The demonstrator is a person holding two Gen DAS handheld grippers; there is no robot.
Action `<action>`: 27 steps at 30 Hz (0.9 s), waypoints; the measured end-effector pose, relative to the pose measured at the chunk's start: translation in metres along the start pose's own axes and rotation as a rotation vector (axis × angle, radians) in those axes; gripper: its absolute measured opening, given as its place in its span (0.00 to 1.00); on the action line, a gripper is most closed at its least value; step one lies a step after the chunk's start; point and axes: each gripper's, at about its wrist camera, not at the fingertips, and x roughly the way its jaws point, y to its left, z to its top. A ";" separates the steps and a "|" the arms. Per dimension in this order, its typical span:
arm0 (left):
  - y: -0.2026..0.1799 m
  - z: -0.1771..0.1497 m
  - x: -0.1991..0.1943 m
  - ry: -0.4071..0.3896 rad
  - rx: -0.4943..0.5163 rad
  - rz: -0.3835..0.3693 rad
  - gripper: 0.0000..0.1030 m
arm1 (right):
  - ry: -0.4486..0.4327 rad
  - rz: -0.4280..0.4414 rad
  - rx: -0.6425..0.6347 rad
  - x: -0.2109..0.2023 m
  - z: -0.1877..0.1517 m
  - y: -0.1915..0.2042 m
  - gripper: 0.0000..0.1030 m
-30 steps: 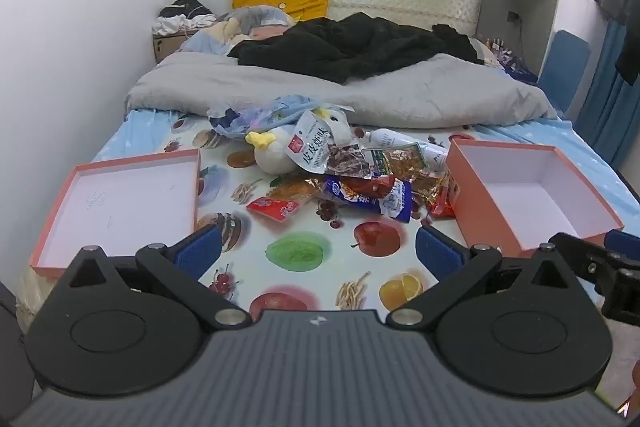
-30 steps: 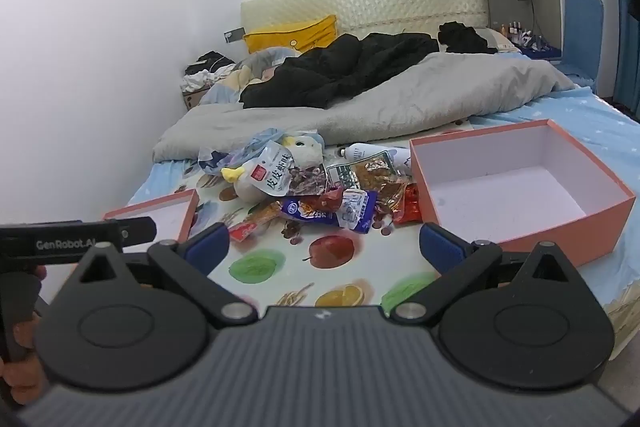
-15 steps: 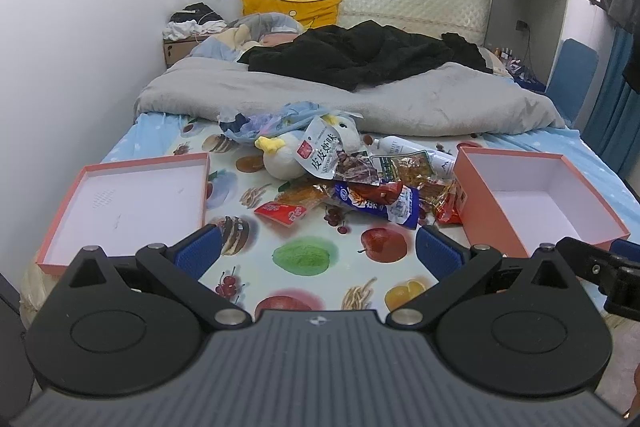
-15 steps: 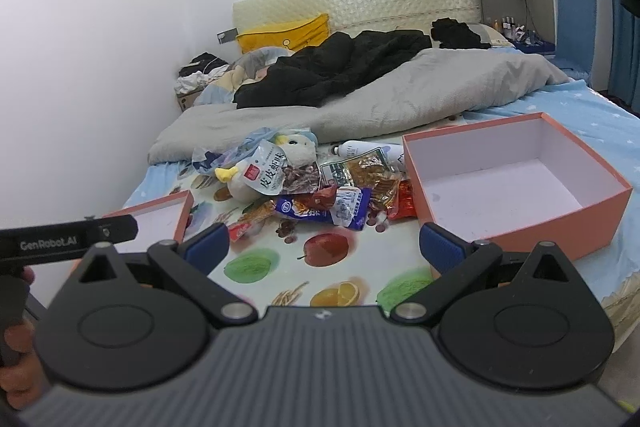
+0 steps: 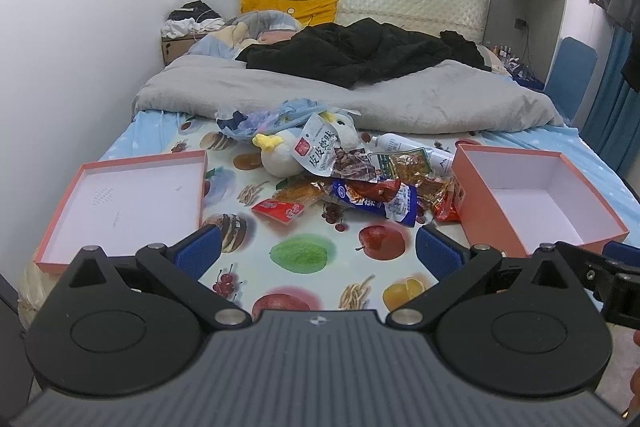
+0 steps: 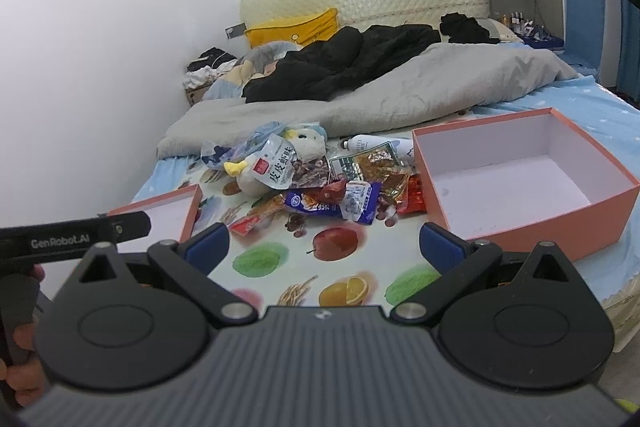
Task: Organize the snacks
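Observation:
A pile of snack packets lies mid-bed on the fruit-print sheet; it also shows in the right wrist view. An open orange box stands to its right, also seen from the right wrist. Its shallow lid lies to the left, white inside up. My left gripper is open and empty, short of the pile. My right gripper is open and empty, also short of the pile, beside the box.
A white plush duck and a white bottle lie among the snacks. A grey blanket and black clothes cover the far bed. A white wall runs along the left. A blue chair stands at the right.
Both grippers have tilted up and drawn back slightly, so the pile and boxes sit lower in view. Both stay open; nothing on the bed has moved.

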 end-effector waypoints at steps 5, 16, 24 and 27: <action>-0.001 0.002 0.001 0.004 0.005 -0.004 1.00 | 0.002 -0.016 0.003 0.000 0.000 0.002 1.00; -0.001 0.005 0.005 0.009 0.011 -0.018 1.00 | -0.005 -0.018 -0.009 -0.001 -0.001 0.005 1.00; -0.002 0.005 0.005 0.010 0.011 -0.014 1.00 | -0.005 -0.039 -0.029 -0.001 0.000 0.008 1.00; -0.002 0.005 0.005 0.011 0.010 -0.015 1.00 | -0.001 -0.035 -0.029 0.000 -0.001 0.010 1.00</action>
